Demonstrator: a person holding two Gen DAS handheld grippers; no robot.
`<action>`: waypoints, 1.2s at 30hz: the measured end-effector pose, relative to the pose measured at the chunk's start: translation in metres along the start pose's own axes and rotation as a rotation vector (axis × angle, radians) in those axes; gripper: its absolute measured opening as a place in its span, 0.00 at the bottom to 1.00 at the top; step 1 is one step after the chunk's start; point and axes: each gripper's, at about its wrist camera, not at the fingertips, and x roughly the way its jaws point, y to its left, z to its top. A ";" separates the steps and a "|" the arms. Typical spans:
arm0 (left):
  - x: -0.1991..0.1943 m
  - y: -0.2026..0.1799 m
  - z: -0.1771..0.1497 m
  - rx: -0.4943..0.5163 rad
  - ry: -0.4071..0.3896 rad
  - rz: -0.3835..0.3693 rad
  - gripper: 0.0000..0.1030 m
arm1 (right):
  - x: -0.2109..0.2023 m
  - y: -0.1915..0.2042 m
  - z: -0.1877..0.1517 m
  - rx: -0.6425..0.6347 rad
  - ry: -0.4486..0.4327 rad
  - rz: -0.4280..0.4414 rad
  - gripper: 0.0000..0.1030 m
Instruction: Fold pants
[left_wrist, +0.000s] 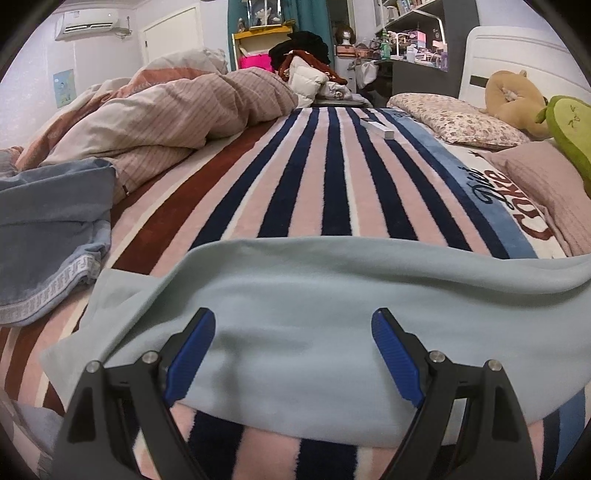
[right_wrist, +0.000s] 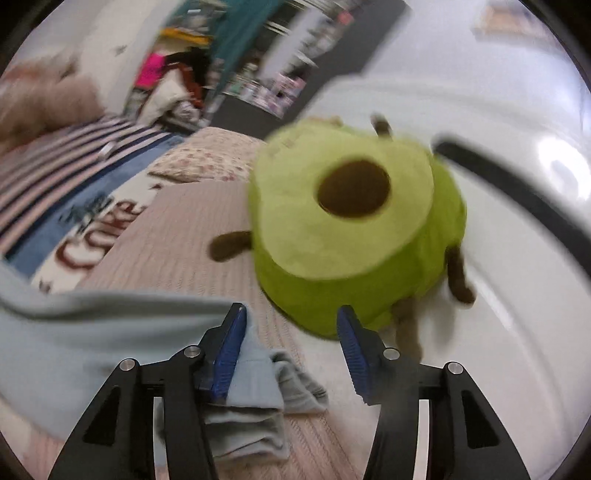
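The pale blue pants (left_wrist: 314, 306) lie across the striped blanket (left_wrist: 314, 177), folded over lengthwise, with one layer draped toward the right. My left gripper (left_wrist: 293, 323) is open, its blue pads spread wide just above the cloth and holding nothing. In the blurred right wrist view, the pants' end (right_wrist: 255, 384) with its ribbed hem lies bunched on a pink pillow (right_wrist: 177, 240). My right gripper (right_wrist: 291, 317) is open above that end; the cloth lies beside its left finger (right_wrist: 227, 354), not pinched.
A rumpled pink duvet (left_wrist: 166, 122) and blue denim garment (left_wrist: 48, 236) lie at the left. A green avocado plush (right_wrist: 354, 221) stands close ahead of the right gripper, against the white headboard (right_wrist: 498, 295). A floral pillow (left_wrist: 454, 118) and tan plush (left_wrist: 513, 99) lie at the right.
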 end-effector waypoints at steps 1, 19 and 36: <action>0.000 0.000 0.000 0.000 -0.004 0.005 0.82 | 0.006 -0.010 0.002 0.053 0.012 0.009 0.44; -0.022 0.011 0.004 -0.054 -0.047 -0.079 0.82 | -0.023 -0.005 -0.064 0.265 0.217 0.355 0.82; -0.028 0.061 -0.044 -0.249 0.168 -0.231 0.82 | -0.040 0.021 -0.080 0.483 0.207 0.547 0.84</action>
